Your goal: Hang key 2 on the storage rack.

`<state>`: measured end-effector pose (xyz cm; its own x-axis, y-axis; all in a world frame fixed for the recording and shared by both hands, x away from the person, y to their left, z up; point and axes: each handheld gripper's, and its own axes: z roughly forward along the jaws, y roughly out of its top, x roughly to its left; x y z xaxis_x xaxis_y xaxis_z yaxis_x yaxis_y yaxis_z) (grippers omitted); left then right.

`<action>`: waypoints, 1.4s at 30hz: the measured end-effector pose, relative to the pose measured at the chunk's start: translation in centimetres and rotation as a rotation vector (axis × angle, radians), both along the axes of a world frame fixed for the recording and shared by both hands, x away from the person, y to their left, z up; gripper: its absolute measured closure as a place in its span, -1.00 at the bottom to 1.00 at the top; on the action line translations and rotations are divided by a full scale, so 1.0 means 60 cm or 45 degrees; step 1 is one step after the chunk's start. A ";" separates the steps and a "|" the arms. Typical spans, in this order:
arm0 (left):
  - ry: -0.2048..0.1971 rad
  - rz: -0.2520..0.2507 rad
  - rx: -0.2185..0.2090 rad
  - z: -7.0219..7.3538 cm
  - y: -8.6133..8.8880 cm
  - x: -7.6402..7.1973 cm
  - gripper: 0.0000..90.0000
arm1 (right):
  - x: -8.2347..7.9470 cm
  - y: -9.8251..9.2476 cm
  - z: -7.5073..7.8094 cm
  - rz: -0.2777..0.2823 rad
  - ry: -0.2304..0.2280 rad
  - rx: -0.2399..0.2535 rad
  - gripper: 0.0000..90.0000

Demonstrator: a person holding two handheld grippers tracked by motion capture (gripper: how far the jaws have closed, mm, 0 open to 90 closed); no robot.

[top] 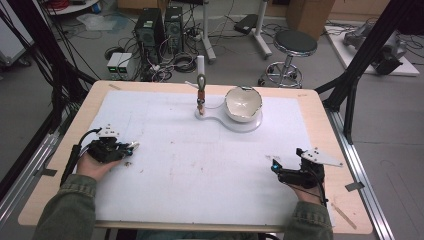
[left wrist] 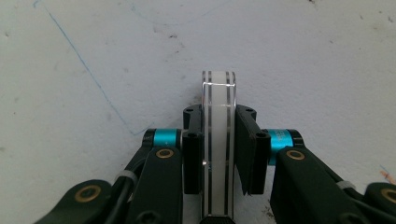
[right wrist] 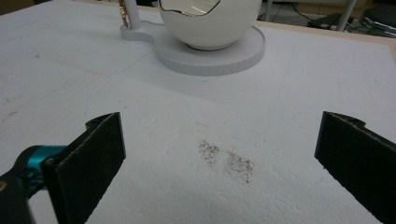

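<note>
step: left gripper (left wrist: 218,154) jaws clenched on clear striped strip (left wrist: 218,121) | right gripper (right wrist: 219,154) jaws released | next: carry toward bowl (top: 243,103) at 1 o'clock

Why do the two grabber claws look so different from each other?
The left gripper has its jaws shut on a clear striped piece, while the right gripper has its jaws wide apart with nothing between them. The left gripper points down at bare white board; the right gripper looks across toward the white bowl. Both have black pads and are hand-held.
</note>
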<state>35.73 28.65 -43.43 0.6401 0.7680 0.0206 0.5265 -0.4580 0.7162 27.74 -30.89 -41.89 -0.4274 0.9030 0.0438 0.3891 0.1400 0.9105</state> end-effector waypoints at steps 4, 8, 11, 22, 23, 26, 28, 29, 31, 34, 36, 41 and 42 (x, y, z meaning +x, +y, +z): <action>-0.045 -0.005 -0.042 0.012 0.004 -0.007 0.65 | 0.000 0.000 0.000 -0.001 0.002 0.010 -0.99; -0.073 0.018 -0.129 0.031 0.015 -0.019 0.65 | -0.001 -0.001 0.001 -0.002 -0.002 0.012 -0.99; -0.091 0.010 -0.114 0.043 0.018 -0.031 0.65 | -0.003 -0.002 0.002 -0.005 -0.008 0.017 -0.99; -0.109 0.071 -0.219 0.067 0.040 -0.040 0.65 | -0.003 -0.003 0.003 -0.009 -0.014 0.035 -0.99; -0.116 0.075 -0.226 0.070 0.041 -0.039 0.65 | -0.003 -0.003 0.003 -0.007 -0.011 0.037 -0.99; -0.143 0.074 -0.233 0.082 0.040 -0.039 0.65 | -0.003 -0.003 0.003 -0.005 -0.013 0.036 -0.99; -0.152 0.074 -0.242 0.090 0.038 -0.037 0.65 | -0.003 -0.003 0.003 -0.006 -0.012 0.040 -0.99; -0.161 0.074 -0.237 0.094 0.037 -0.037 0.65 | -0.004 -0.003 0.003 -0.006 -0.010 0.041 -0.99; -0.176 0.077 -0.249 0.101 0.034 -0.036 0.65 | -0.004 -0.003 0.003 -0.006 -0.010 0.040 -0.99; -0.196 0.084 -0.273 0.113 0.032 -0.031 0.65 | -0.003 -0.003 0.003 -0.007 -0.012 0.042 -0.99; -0.208 0.089 -0.276 0.122 0.029 -0.026 0.65 | -0.003 -0.003 0.003 -0.003 -0.013 0.037 -0.99; -0.223 0.094 -0.209 0.144 0.018 -0.005 0.65 | -0.003 0.000 -0.002 0.001 0.011 0.048 -0.99; -0.228 0.092 -0.211 0.147 0.016 -0.003 0.65 | -0.002 -0.001 -0.001 0.004 0.000 0.044 -0.99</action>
<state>35.57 29.64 -34.58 0.5807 0.8141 -0.0013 0.4120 -0.2925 0.8630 27.61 -30.94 -41.97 -0.4302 0.8996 0.0750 0.3887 0.1096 0.9148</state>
